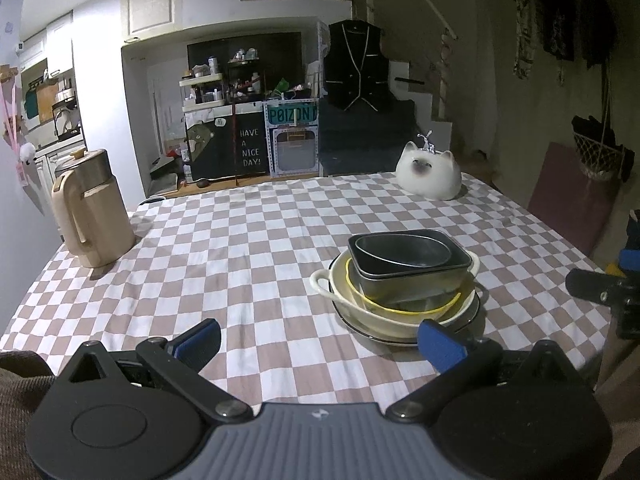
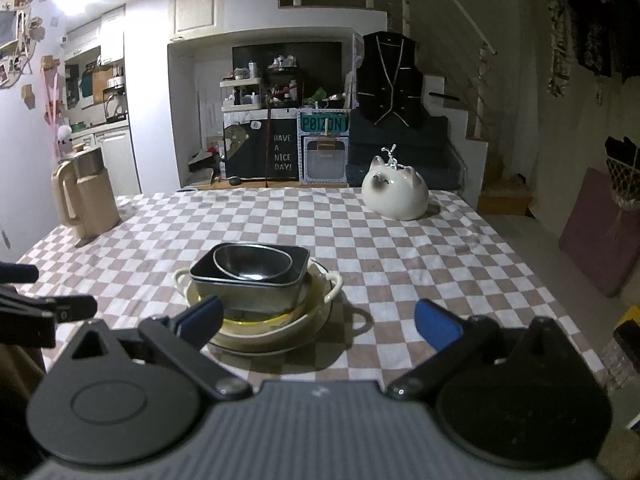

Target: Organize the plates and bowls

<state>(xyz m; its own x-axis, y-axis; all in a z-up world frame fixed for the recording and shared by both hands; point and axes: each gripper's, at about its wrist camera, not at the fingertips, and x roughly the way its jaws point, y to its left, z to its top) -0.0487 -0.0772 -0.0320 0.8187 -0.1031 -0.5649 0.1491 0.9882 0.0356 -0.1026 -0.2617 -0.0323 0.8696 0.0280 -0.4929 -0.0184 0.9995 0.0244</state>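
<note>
blue pads tip the fingers of both tools, and on each we see the two fingers spread wide with nothing between them. our left gripper (image 1: pixel 320 338) hangs low over the checked cloth (image 1: pixel 240 248), with bare cloth between its fingers. its right fingertip (image 1: pixel 440 344) sits just in front of the rim of the stack of dishes, which lies ahead and to the right of that finger. our right gripper (image 2: pixel 318 318) faces the same stack from the other side: here the dishes lie ahead of its left fingertip (image 2: pixel 202 316), which overlaps the near rim in the view; we cannot tell whether it touches.

the stack is a dark-rimmed plate (image 1: pixel 474 312) at the bottom, on it a cream bowl (image 1: pixel 384 322) with loop handles, then a yellow-rimmed bowl (image 1: pixel 400 310), then a grey square dish (image 1: pixel 412 284), and inside that a dark oval bowl (image 1: pixel 400 250).

farther off, well beyond the left finger, a beige jug (image 1: pixel 94 208) stands near the cloth's left edge. at the far edge, beyond the right fingers, rests a white cat ornament (image 1: pixel 430 174).
</note>
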